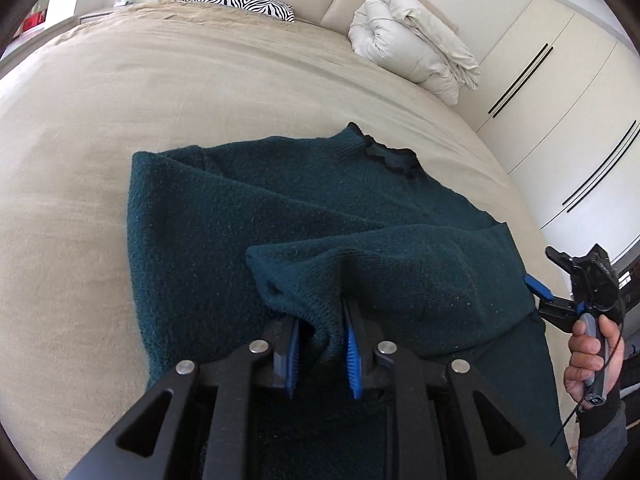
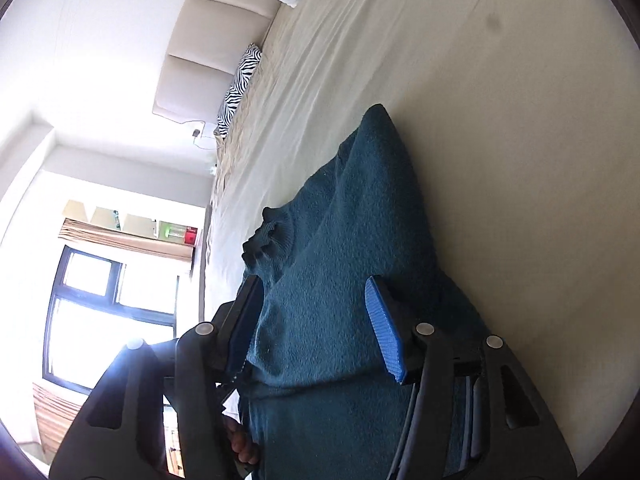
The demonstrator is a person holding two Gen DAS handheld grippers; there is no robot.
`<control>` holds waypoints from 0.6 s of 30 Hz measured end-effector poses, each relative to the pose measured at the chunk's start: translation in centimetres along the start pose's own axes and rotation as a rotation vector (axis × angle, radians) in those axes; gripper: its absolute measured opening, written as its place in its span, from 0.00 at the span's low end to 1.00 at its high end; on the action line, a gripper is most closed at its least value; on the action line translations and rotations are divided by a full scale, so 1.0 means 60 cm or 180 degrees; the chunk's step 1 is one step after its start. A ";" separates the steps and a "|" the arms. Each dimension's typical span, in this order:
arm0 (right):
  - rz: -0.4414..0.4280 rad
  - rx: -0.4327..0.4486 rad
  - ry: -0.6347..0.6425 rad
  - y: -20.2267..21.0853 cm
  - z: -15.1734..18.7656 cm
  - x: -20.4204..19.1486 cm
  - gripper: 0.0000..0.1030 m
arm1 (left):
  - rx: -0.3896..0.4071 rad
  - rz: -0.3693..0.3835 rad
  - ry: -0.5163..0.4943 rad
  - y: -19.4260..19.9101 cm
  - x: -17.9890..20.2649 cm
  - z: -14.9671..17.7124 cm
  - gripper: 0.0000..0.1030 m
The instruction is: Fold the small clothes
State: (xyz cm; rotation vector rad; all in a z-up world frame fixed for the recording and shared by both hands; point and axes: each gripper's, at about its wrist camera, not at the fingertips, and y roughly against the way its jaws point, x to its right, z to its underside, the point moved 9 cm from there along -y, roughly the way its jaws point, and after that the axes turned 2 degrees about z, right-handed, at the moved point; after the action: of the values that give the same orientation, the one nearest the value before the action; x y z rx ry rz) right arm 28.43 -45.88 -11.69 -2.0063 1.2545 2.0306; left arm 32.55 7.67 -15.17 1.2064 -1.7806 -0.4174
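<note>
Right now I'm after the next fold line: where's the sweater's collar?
In the left wrist view the collar lies at the far end of the green sweater, toward the headboard, on the beige bedsheet.

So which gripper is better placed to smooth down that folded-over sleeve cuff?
Left, probably. The left gripper straddles the sleeve cuff on the sweater; the right gripper sits open at its edge.
</note>
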 end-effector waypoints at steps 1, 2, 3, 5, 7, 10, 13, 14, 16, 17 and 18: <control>-0.0065 -0.0089 -0.0057 -0.020 -0.013 0.004 0.51 | 0.0009 0.0109 0.0062 0.003 -0.002 0.000 0.26; -0.0011 -0.0111 -0.0122 -0.035 -0.029 0.013 0.51 | 0.0014 0.0174 0.0106 0.009 -0.005 0.000 0.26; 0.0046 -0.0086 -0.0160 -0.044 -0.044 0.021 0.50 | 0.0009 0.0215 0.0135 0.013 -0.008 0.000 0.27; -0.0042 -0.0066 -0.0221 -0.060 -0.071 0.022 0.50 | 0.0006 0.0288 0.0174 0.022 -0.013 -0.004 0.33; -0.0075 -0.0043 -0.0263 -0.068 -0.092 0.022 0.50 | 0.0009 0.0260 0.0205 0.026 -0.022 -0.011 0.39; -0.0074 -0.0053 -0.0266 -0.085 -0.114 0.018 0.50 | 0.0140 0.0204 0.0337 0.036 -0.039 -0.035 0.54; -0.0116 -0.0104 -0.0303 -0.090 -0.119 0.020 0.50 | 0.0220 0.0107 0.0659 0.057 -0.064 -0.042 0.54; -0.0139 -0.0115 -0.0294 -0.086 -0.116 0.020 0.50 | 0.0276 0.0013 0.0733 0.069 -0.070 -0.045 0.54; -0.0155 -0.0183 -0.0225 -0.076 -0.099 0.020 0.50 | 0.0406 -0.0058 0.0601 0.093 -0.051 -0.054 0.54; -0.0152 -0.0223 -0.0165 -0.072 -0.086 0.018 0.50 | 0.0447 -0.0077 0.0497 0.100 -0.034 -0.059 0.55; -0.0144 -0.0255 -0.0095 -0.068 -0.071 0.017 0.50 | 0.0466 -0.0068 0.0392 0.103 -0.014 -0.063 0.60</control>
State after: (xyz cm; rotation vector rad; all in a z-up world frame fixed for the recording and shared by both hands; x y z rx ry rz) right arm 33.96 -45.94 -14.00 -2.0098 1.1294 2.1145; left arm 32.37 12.00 -9.31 1.3250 -1.7171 -0.2227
